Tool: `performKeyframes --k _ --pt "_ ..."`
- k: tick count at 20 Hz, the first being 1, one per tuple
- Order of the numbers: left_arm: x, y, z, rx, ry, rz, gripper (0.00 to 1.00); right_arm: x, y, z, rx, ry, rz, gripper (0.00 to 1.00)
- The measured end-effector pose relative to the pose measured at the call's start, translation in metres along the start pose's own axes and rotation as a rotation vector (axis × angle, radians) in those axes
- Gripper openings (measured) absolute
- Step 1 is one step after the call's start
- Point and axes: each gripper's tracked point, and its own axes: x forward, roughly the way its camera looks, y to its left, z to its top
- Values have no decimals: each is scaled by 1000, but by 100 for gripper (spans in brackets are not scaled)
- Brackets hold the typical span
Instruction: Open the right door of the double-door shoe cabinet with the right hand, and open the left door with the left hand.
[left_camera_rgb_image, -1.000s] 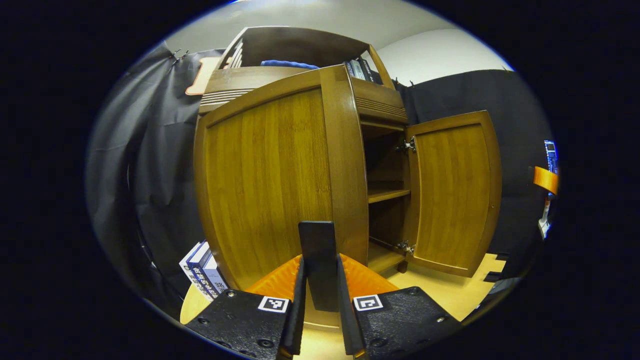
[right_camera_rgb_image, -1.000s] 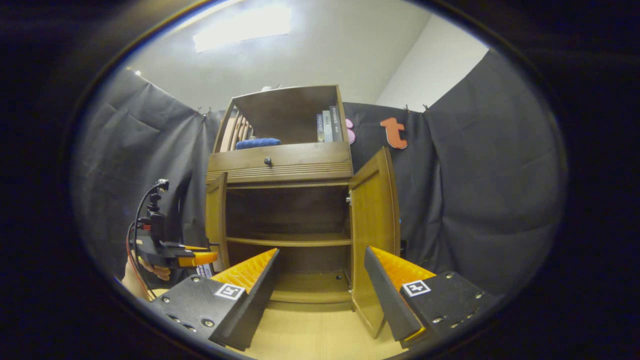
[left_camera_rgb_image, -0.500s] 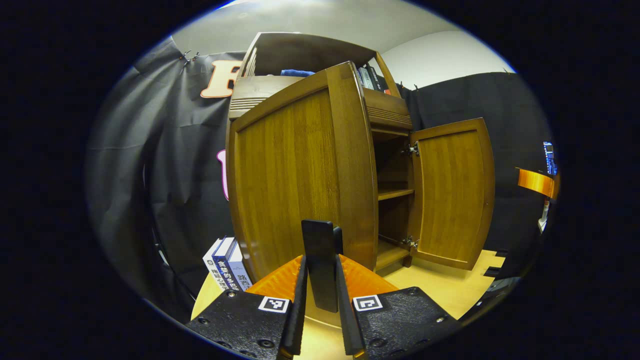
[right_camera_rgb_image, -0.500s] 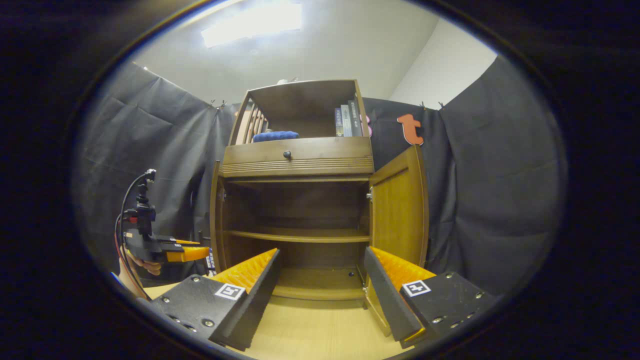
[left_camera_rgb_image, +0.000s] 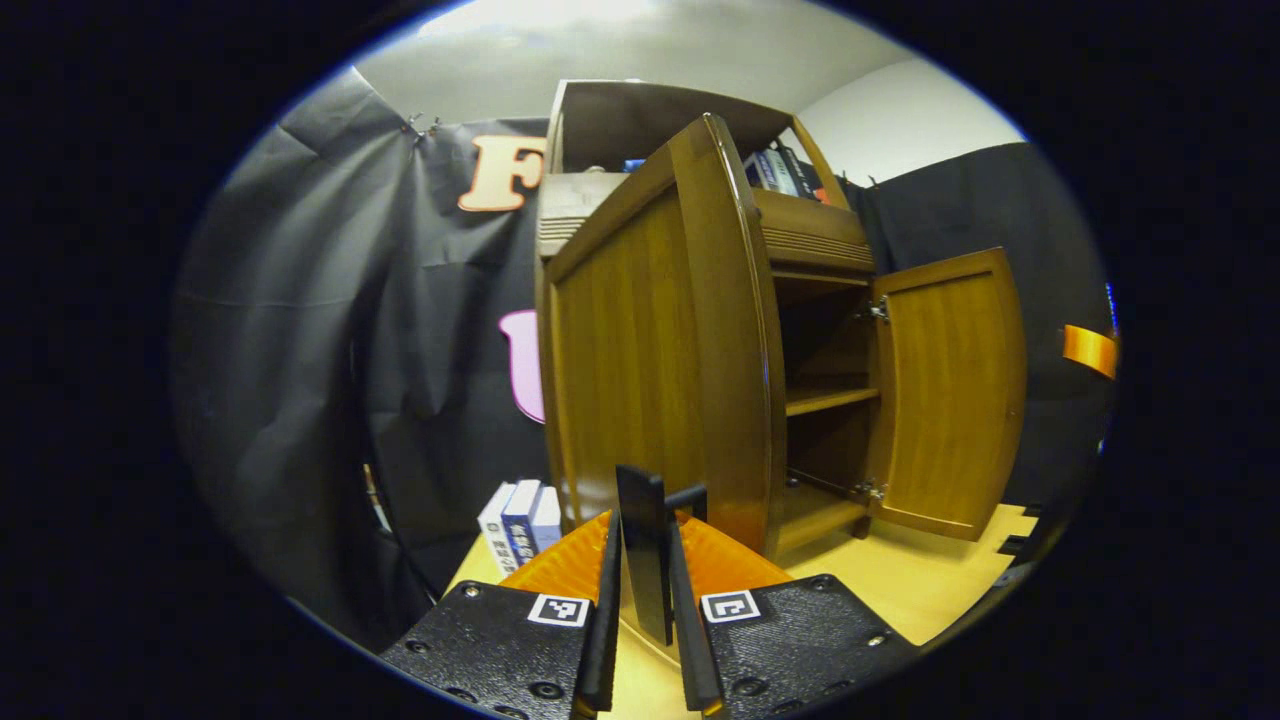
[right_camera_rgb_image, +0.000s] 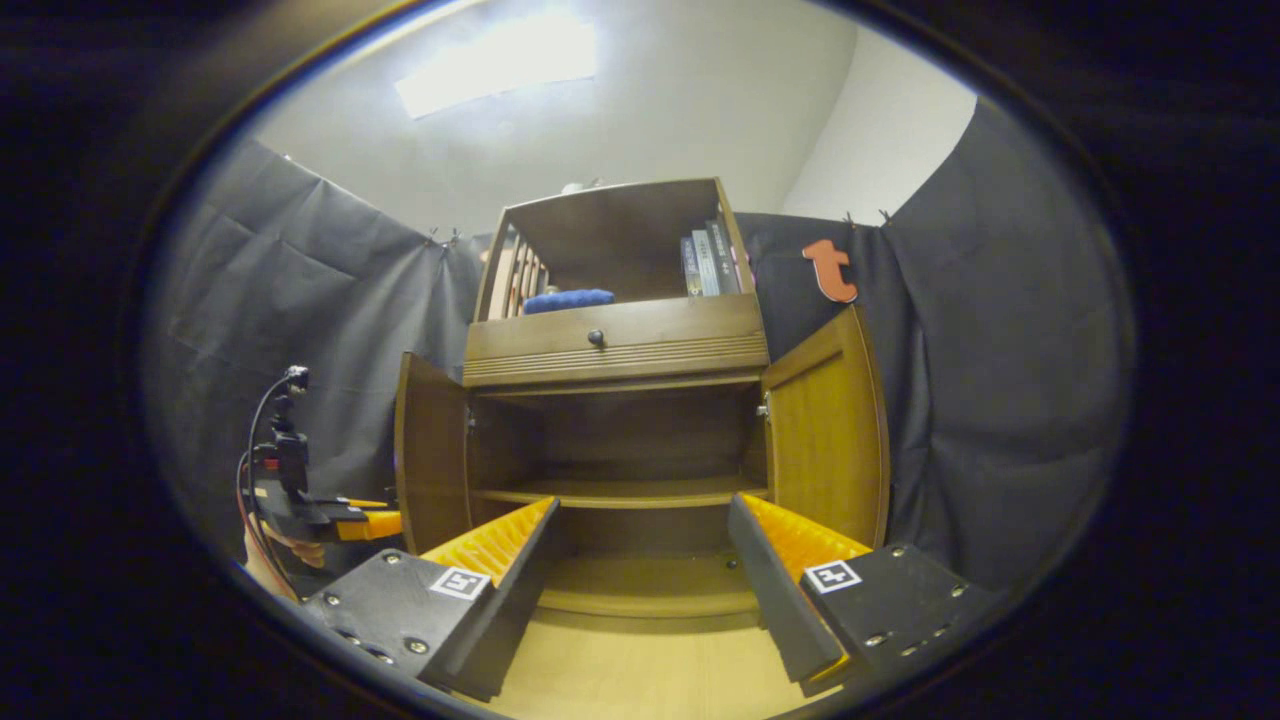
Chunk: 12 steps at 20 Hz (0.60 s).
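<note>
The brown wooden shoe cabinet (right_camera_rgb_image: 615, 340) stands with both lower doors swung out. In the left gripper view the left door (left_camera_rgb_image: 650, 350) is close in front, seen nearly edge-on, and the right door (left_camera_rgb_image: 950, 390) stands wide open beyond it. My left gripper (left_camera_rgb_image: 645, 525) is shut on the left door's dark upright handle (left_camera_rgb_image: 642, 490). In the right gripper view the left door (right_camera_rgb_image: 430, 450) and right door (right_camera_rgb_image: 825, 440) flank the bare inner shelf (right_camera_rgb_image: 620, 490). My right gripper (right_camera_rgb_image: 642, 505) hangs open before the cabinet, holding nothing. The left gripper (right_camera_rgb_image: 375, 522) and a hand (right_camera_rgb_image: 290, 545) are at the left door.
Several books (left_camera_rgb_image: 520, 520) stand on the wooden floor (right_camera_rgb_image: 640, 670) left of the cabinet. Above the doors are a drawer with a knob (right_camera_rgb_image: 596, 338), a blue cloth (right_camera_rgb_image: 568, 299) and books (right_camera_rgb_image: 705, 265) in the top shelf. Black cloth walls close in on both sides.
The left door has swung further open, pulled by my left gripper on its handle. The right door stays open, and the right gripper has drifted slightly while staying open.
</note>
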Motion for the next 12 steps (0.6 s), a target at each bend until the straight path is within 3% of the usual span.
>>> performKeyframes --k 4,5,6,12 --pt "-2 24 -5 1 23 55 22 -2 8 2 -20 -2 14 94" --pt "-4 34 -5 12 23 78 19 -2 9 1 -24 -3 19 99" --pt "-6 36 -3 6 16 75 14 -1 9 1 -23 -5 21 94" --pt "-7 61 -9 -48 51 19 7 2 16 -3 -11 -11 41 94"
